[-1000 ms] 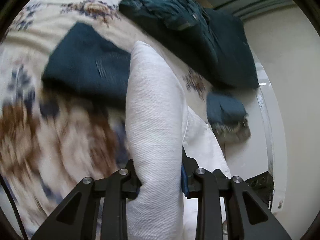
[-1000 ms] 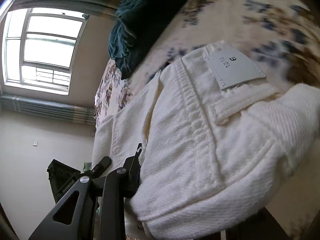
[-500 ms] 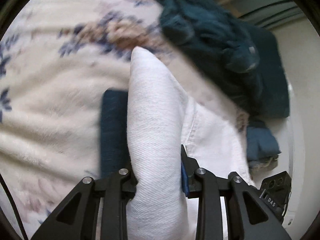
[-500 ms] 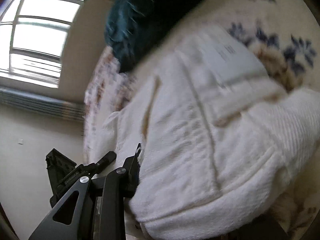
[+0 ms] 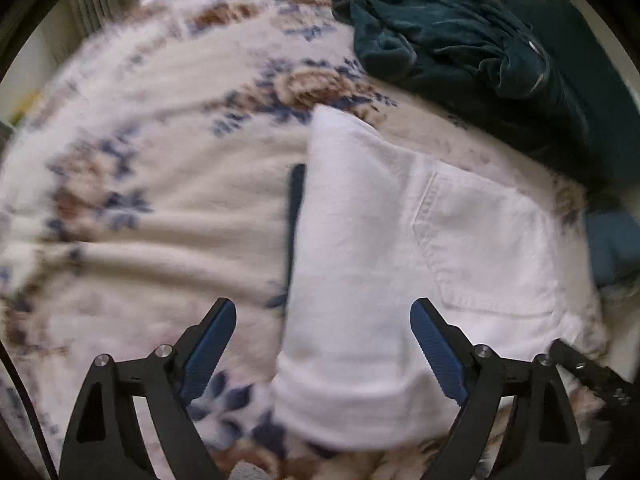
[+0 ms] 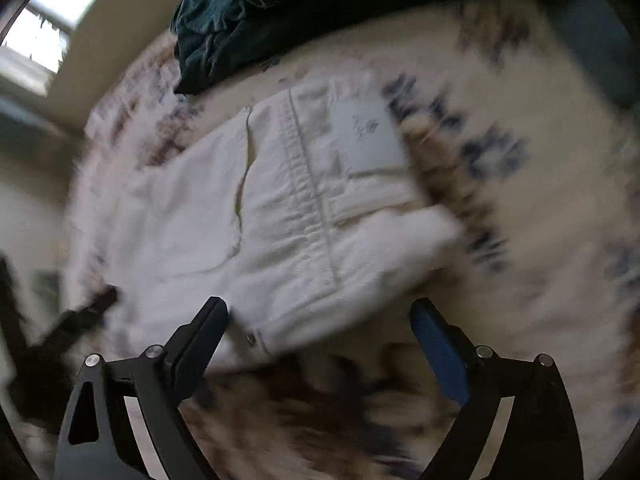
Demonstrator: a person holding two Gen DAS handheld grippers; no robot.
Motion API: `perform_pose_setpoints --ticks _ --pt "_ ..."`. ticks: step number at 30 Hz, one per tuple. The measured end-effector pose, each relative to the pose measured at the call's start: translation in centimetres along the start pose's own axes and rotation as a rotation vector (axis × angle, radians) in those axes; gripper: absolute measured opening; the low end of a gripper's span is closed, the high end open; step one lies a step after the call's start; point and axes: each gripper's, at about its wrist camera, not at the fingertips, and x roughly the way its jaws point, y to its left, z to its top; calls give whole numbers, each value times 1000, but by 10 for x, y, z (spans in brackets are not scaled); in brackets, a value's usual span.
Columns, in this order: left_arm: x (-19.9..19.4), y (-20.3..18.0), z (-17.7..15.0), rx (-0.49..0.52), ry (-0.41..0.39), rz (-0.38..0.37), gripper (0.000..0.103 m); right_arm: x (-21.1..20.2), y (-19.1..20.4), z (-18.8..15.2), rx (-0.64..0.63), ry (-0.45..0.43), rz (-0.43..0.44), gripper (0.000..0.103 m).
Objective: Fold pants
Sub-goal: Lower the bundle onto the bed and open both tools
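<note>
Bed: a fluffy cream blanket with blue and brown flower print covers the whole bed; its pile looks soft and slightly rumpled.
Room: plain pale walls, and a bright window at the upper left of the right wrist view.
Dark pile: a crumpled heap of dark teal velvety clothing lies at the far side of the bed, beyond the pants and apart from them.
Blue piece: a small blue cloth item sits at the right edge of the left wrist view, near the pants.
Pants: the folded white twill pants lie flat on the blanket, a stitched back pocket facing up; a thin dark strip shows just along their left edge.
Label: a pale rectangular patch is sewn by the waistband, beside a thick ribbed seam.
Left gripper: the left gripper has its black fingers with blue ribbed pads spread wide, holding nothing, the near end of the pants lying between them.
Right gripper: the right gripper is likewise spread wide and empty, just above the near corner of the pants.
Change: a second ago both grippers were clamped on raised folds of the white cloth; now both have let go and the pants rest on the bed.
Sharpness: the right wrist view is heavily blurred.
</note>
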Motion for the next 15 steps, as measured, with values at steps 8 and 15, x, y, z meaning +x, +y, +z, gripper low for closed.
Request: perform_pose_setpoints --ticks 8,15 --pt "-50 -22 -22 50 -30 115 99 -52 11 -4 -119 -86 -228 98" --pt "-113 -46 -37 54 -71 139 99 -135 7 -24 -156 -138 -224 98"
